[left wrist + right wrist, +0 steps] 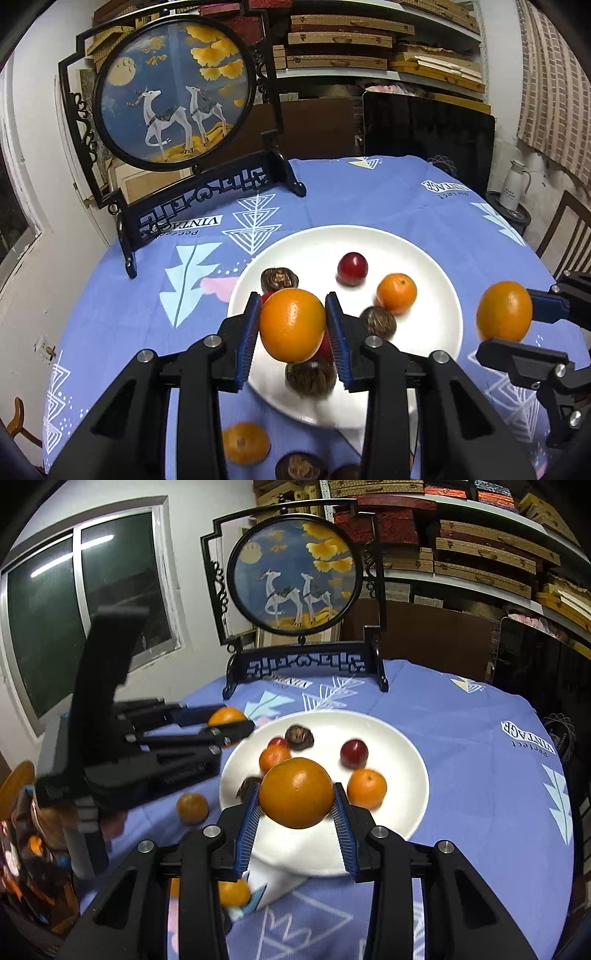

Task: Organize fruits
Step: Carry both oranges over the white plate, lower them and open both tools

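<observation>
Orange fruit fills both claws: the left claw (291, 325) is clamped on one orange (292, 325) above the white plate's (436, 280) near-left edge, while the right claw (295, 801) grips a second orange (296, 793) over its near rim.

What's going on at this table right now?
A person holds two grippers, each clamped on an orange above a white plate. The left gripper grips one orange; the right gripper grips another. The plate already holds small oranges, red fruits and brown ones; a few fruits remain on the blue tablecloth.
</observation>
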A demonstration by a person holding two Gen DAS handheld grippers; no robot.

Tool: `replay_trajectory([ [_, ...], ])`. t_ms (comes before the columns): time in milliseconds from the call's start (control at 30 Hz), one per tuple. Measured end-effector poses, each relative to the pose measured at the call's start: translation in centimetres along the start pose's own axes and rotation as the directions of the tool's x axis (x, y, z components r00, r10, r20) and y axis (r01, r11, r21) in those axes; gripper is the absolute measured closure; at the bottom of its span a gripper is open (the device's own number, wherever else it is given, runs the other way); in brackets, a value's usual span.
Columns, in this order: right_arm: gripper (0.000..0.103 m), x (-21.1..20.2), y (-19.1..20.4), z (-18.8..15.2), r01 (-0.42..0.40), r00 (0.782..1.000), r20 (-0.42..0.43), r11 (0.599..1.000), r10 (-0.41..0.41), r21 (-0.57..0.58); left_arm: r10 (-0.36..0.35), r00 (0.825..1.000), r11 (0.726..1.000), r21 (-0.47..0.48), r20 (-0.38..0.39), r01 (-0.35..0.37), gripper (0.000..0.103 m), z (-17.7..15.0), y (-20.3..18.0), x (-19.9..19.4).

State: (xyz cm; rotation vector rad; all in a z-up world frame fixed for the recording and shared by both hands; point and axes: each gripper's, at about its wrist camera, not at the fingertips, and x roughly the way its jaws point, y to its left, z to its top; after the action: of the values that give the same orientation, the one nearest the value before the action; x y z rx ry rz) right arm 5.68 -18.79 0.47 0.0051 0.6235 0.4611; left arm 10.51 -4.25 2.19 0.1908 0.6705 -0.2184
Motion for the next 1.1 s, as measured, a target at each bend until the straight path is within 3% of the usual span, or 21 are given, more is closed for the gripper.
replay_trajectory([
  [333, 0.064, 1.6, -2.1, 2.5, 0.003, 0.996, 0.086, 0.998, -0.008, 0.063, 0.005, 1.000, 1.000, -0.022, -0.022, -0.005, 0.068, 1.3, -0.3, 3.8],
  [567, 0.064, 3.9, -3.9, 1.2, -0.017, 0.998, 0.066, 0.991, 0.009, 0.132, -0.009, 0.999, 0.999, -0.049, -0.044, 0.007, 0.068, 0.6, 0.1, 5.7],
  [833, 0.063, 5.1, -4.0, 0.8, 0.040, 0.999, 0.032, 0.992, -0.044, 0.123, -0.011, 0.999, 0.997, -0.078, -0.033, 0.008, 0.069, 0.6, 1.0, 6.0],
  [1100, 0.063, 5.9, -3.4, 0.4, 0.064, 0.998, 0.008, 0.993, -0.065, 0.099, 0.004, 1.000, 1.000, -0.014, -0.022, -0.005, 0.068, 0.2, -0.7, 6.4],
])
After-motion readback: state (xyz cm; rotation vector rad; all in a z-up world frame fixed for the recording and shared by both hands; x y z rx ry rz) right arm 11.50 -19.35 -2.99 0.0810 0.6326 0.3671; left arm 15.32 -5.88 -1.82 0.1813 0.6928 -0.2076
